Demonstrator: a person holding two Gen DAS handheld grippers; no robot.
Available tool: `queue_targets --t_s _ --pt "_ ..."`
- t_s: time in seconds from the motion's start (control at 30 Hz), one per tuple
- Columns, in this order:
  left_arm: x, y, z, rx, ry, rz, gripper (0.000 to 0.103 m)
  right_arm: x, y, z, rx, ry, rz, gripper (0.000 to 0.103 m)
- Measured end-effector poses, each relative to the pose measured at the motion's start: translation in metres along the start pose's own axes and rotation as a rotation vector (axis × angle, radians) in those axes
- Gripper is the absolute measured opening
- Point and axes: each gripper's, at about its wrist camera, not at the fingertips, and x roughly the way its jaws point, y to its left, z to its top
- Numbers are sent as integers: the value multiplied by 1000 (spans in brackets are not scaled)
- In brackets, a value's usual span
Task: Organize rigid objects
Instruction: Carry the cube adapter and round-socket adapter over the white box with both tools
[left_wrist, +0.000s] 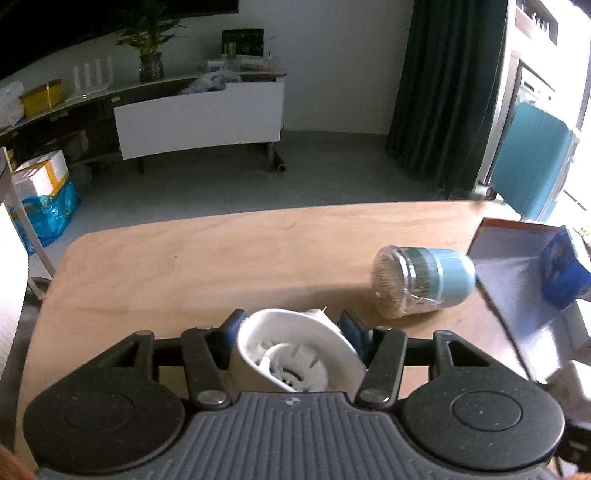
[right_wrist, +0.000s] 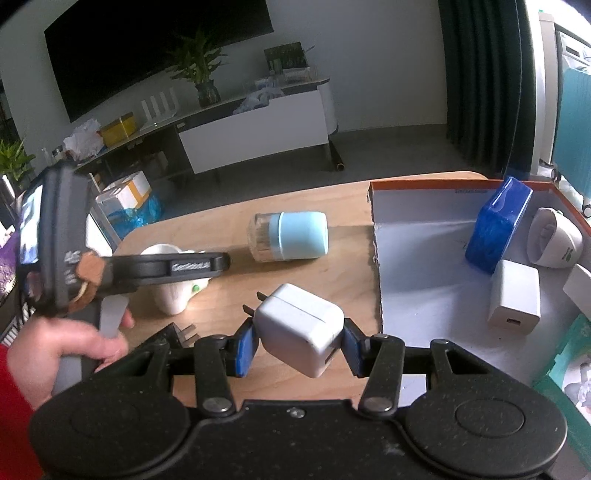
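My left gripper (left_wrist: 295, 325) is shut on a white round reel-like gadget (left_wrist: 295, 358) above the wooden table (left_wrist: 184, 266); it also shows in the right wrist view (right_wrist: 173, 291). My right gripper (right_wrist: 299, 343) is shut on a white plug charger (right_wrist: 301, 328), prongs pointing left, just left of the open cardboard box (right_wrist: 424, 277). A toothpick jar with a light blue cap (left_wrist: 424, 280) lies on its side on the table, also in the right wrist view (right_wrist: 291, 242).
The box holds a blue case (right_wrist: 496, 229), a white charger block (right_wrist: 513, 297) and a white round gadget (right_wrist: 554, 238). The box's near wall (left_wrist: 517, 295) stands right of the jar. Beyond the table are floor, a sideboard and a teal suitcase (left_wrist: 532, 166).
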Motion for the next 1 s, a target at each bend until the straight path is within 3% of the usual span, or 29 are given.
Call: queue_targets --t_s 0.43,0.7,1.0 --pt "-84 -14 -9 -87 -43 17 56 -47 16 3 -26 -51 42 59" --pt "-116 -25 -27 -137 -31 43 56 -76 22 -1 -39 -65 61 59" --pt "-137 -40 -35 -157 -43 14 56 -104 16 -4 -40 -98 55 59"
